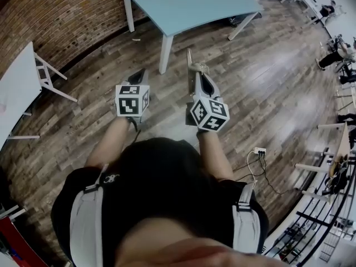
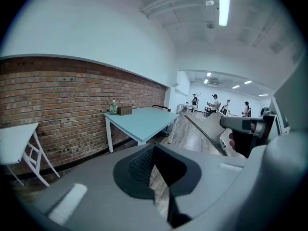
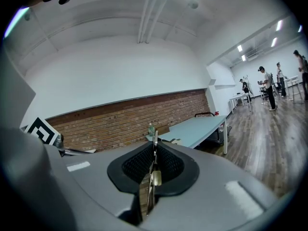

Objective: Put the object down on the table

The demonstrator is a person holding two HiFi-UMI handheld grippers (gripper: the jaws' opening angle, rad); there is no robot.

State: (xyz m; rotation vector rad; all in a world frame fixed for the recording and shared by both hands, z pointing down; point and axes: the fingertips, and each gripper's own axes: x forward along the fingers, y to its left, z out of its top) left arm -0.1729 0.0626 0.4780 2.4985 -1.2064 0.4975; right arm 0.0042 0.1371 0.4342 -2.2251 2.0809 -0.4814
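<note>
My right gripper is shut on a long thin flat grey strip that sticks out past the jaws toward the light blue table. In the right gripper view the strip stands edge-on, pinched between the two dark ribbed pads. From the left gripper view the same strip runs as a long dark bar at the right. My left gripper hangs beside it over the wooden floor. Its jaws stand slightly apart, and only floor shows between them. Both grippers are short of the table.
A green bottle and a brown box stand at the table's far corner by the brick wall. A white folding table is at the left. A power strip lies on the floor at the right. Several people stand far off.
</note>
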